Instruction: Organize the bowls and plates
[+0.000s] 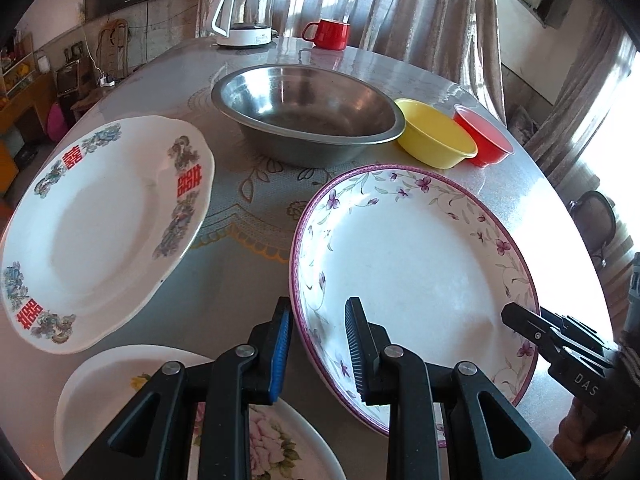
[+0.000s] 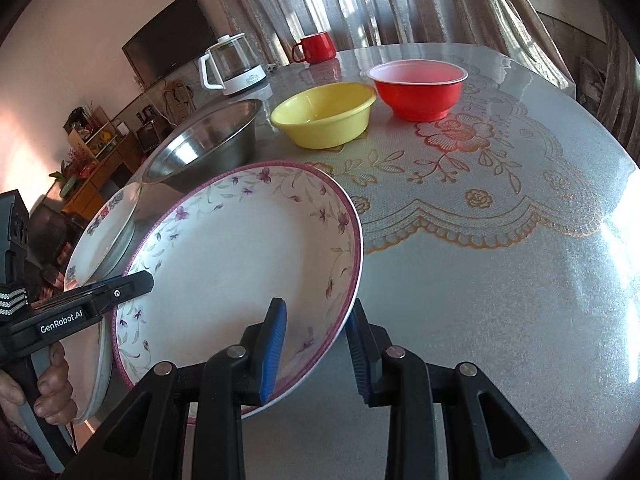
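- Plate with purple flowers [image 1: 412, 276] is clamped on two sides: left gripper [image 1: 320, 344] grips its near left rim, right gripper [image 2: 316, 344] its near right rim
- It is tilted above the table [image 2: 500, 280], near a steel bowl [image 1: 308, 116]
- Yellow bowl [image 2: 324, 120] and red bowl [image 2: 418, 88] stand just beside each other behind
- Plate with red characters [image 1: 104, 232] lies left; rose plate [image 1: 120, 384] sits nearest
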`<state>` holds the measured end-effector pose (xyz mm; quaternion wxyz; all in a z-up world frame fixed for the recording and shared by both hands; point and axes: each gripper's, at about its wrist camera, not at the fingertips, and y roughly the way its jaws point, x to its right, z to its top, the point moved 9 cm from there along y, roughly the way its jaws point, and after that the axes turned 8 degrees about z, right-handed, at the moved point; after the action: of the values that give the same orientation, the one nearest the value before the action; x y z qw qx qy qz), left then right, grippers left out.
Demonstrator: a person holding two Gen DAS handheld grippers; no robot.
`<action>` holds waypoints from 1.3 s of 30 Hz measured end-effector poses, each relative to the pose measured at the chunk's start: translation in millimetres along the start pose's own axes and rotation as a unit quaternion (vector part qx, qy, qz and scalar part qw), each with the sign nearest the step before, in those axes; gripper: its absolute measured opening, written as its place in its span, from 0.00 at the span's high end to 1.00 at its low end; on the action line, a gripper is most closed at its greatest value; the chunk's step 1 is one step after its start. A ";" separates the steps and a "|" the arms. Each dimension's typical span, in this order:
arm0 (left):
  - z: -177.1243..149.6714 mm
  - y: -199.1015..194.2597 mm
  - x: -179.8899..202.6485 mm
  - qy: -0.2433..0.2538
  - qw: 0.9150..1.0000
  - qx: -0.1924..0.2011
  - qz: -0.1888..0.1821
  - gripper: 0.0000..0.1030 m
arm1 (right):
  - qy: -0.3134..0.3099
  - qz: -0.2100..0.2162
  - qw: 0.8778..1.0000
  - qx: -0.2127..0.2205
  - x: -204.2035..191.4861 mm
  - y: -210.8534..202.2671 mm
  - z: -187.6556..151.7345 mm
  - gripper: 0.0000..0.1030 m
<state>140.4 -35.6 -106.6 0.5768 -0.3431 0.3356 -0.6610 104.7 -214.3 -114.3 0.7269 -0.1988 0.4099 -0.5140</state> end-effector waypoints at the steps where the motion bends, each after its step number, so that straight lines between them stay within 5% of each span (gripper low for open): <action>1: -0.4 -0.9 -2.0 -0.001 1.000 0.001 0.001 0.74 | -0.001 0.001 1.000 -0.002 -1.7 1.0 -0.2 0.71; 12: -2.2 -20.4 -11.8 -0.004 0.999 0.032 -0.005 0.71 | 0.007 -0.026 1.000 -0.009 -2.6 3.8 2.7 0.70; 21: -0.3 -59.1 -58.2 -0.057 0.994 0.090 0.007 0.52 | -0.004 -0.032 0.999 0.031 -13.3 -16.5 23.7 0.64; 27: -4.4 -74.5 -107.0 -0.091 0.989 0.108 0.054 0.38 | -0.051 0.047 0.998 0.004 -71.4 1.7 26.7 0.60; 35: -27.6 -69.8 -192.3 -0.193 0.974 0.072 0.092 0.40 | -0.108 0.160 0.980 -0.057 -166.0 41.2 22.9 0.51; 39: -30.6 -73.8 -218.1 -0.211 0.966 0.091 0.119 0.40 | -0.113 0.183 0.973 -0.081 -197.4 67.9 28.5 0.49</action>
<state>97.0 190.5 -75.5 0.7377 -0.3785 0.1837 -0.5281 140.4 -11.8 -68.6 0.8318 -0.2356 0.3946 -0.3113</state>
